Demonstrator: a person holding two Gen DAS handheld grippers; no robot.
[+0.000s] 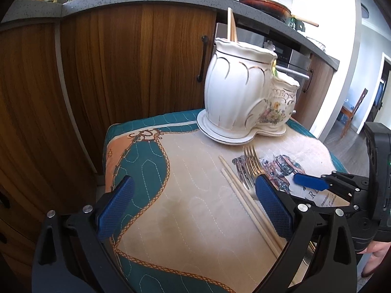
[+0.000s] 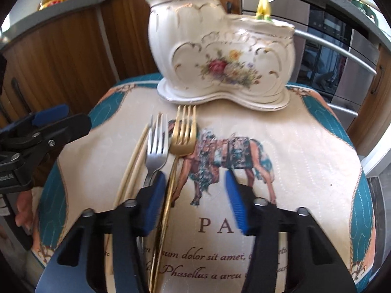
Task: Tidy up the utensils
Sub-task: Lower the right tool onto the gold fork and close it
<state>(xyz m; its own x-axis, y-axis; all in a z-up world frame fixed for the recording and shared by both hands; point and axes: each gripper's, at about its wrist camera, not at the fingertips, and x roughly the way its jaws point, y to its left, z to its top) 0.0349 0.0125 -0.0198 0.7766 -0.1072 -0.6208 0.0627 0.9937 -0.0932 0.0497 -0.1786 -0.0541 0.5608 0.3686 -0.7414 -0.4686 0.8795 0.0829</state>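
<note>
I have both grippers low over a quilted cushion (image 2: 305,146) printed with a horse. The right gripper (image 2: 193,183) has its blue pads about half apart. The gold fork's (image 2: 182,134) thin handle runs toward me just inside the left pad; I cannot tell whether that pad touches it, and the right pad stands clear, so nothing is clamped. The view is slightly blurred.

Just left of the gold fork lies a silver fork (image 2: 156,144), tines pointing away, its handle passing under the left pad. Left of that lies a pair of wooden chopsticks (image 2: 136,161), side by side.

At the far edge of the cushion stands a cream ceramic utensil holder (image 2: 220,48) with a flower bouquet painted on it, a tall compartment on the left and a lower one on the right. Chopsticks (image 1: 231,25) stand upright in the tall one.

My left gripper (image 1: 193,195) hovers with its pads spread wide and empty, over bare cushion left of the utensils.
</note>
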